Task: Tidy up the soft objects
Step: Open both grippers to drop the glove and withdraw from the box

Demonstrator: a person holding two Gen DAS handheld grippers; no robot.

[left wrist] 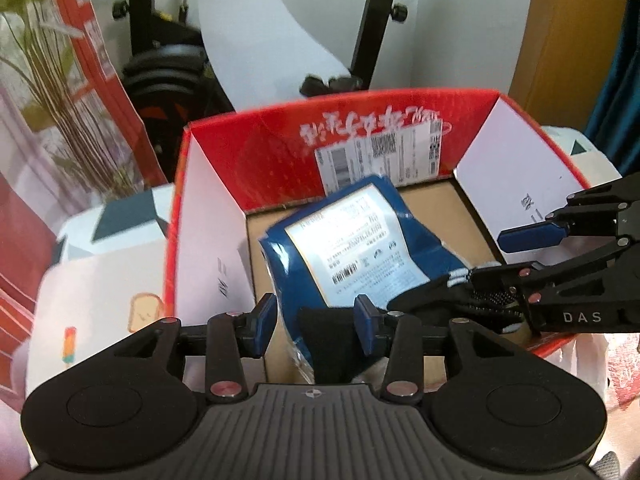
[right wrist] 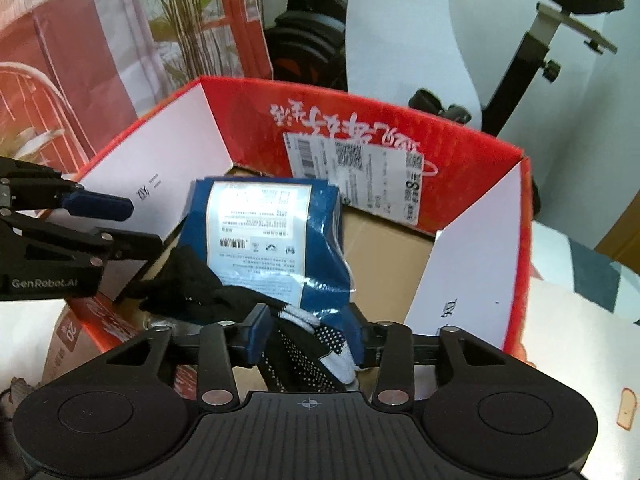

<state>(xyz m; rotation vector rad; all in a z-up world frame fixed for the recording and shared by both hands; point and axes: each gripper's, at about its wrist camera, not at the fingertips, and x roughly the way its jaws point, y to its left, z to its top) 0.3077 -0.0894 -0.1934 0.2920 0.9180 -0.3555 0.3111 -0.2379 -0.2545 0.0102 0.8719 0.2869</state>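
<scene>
Blue packet (right wrist: 276,240) lies tilted, label up, inside the red box (right wrist: 248,112). Black sock (right wrist: 308,356) with white dots lies crumpled against its near edge.

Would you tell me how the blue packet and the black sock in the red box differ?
The blue packet is glossy with a printed label; the black sock is matte, dotted fabric. The packet lies clear of both grippers; the sock lies between the right gripper pads. Both sit inside the red box.
</scene>
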